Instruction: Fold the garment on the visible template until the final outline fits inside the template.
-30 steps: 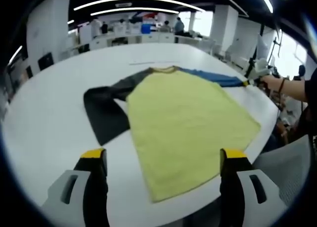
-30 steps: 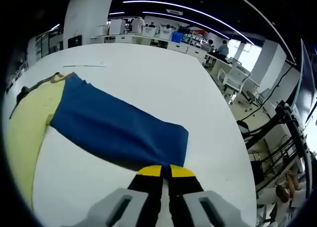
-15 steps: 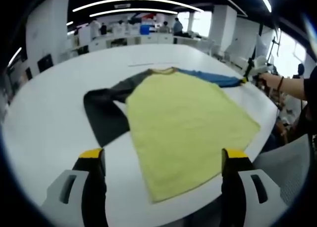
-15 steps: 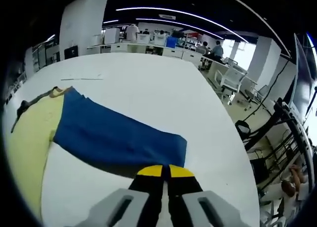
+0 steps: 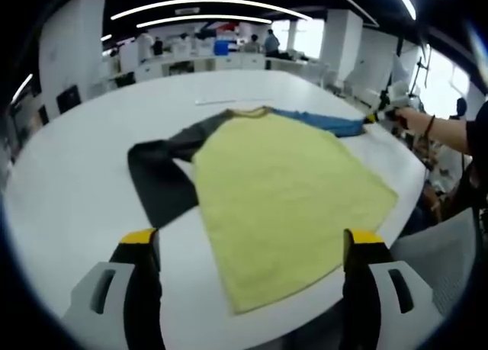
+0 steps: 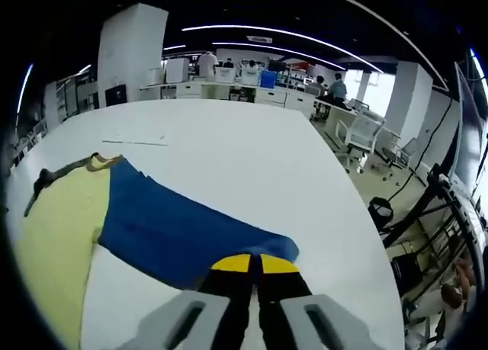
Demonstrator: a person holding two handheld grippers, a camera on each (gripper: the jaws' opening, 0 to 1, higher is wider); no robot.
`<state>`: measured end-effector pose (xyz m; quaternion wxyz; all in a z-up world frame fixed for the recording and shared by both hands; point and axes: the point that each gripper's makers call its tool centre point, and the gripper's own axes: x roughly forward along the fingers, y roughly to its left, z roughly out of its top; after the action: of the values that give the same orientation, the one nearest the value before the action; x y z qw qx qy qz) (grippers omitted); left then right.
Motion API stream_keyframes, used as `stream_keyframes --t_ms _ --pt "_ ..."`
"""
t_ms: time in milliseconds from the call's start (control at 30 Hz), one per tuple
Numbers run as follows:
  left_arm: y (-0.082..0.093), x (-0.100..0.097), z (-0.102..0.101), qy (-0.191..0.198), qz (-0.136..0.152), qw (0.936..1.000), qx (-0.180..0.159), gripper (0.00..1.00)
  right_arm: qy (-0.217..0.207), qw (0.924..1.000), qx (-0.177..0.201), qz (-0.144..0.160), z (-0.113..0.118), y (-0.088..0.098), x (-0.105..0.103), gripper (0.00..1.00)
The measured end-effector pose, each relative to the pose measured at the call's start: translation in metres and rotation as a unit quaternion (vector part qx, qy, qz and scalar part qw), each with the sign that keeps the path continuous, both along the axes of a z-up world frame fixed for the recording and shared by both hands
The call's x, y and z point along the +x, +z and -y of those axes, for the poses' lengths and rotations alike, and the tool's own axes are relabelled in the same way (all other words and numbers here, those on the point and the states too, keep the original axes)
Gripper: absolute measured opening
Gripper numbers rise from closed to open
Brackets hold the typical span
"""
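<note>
While the left gripper (image 5: pixel 250 247) hangs spread wide, the right gripper (image 6: pixel 254 264) pinches the shirt's (image 5: pixel 282 190) blue sleeve (image 6: pixel 183 232).

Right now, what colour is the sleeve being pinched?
Blue sleeve, clearest in the right gripper view.

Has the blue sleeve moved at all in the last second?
Yes. In the left gripper view the blue sleeve, pinched by the right gripper, has lifted off the white table and swung toward the yellow body.
</note>
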<state>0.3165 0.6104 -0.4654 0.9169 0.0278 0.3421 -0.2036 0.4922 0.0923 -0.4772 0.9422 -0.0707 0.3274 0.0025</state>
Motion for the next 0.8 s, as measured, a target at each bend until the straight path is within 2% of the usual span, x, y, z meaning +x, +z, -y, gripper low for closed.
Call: stream_keyframes --t_ms 533,800 --pt "0.001 -0.001 -0.002 -0.002 0.000 1.0000 0.002 0.98 0.029 0.9993 0.016 0.019 -0.030 0.012 0.015 0.00" --pt "0.001 -0.001 -0.002 -0.003 0.000 1.0000 0.002 0.98 0.050 0.9979 0.029 0.030 -0.054 0.020 0.024 0.00"
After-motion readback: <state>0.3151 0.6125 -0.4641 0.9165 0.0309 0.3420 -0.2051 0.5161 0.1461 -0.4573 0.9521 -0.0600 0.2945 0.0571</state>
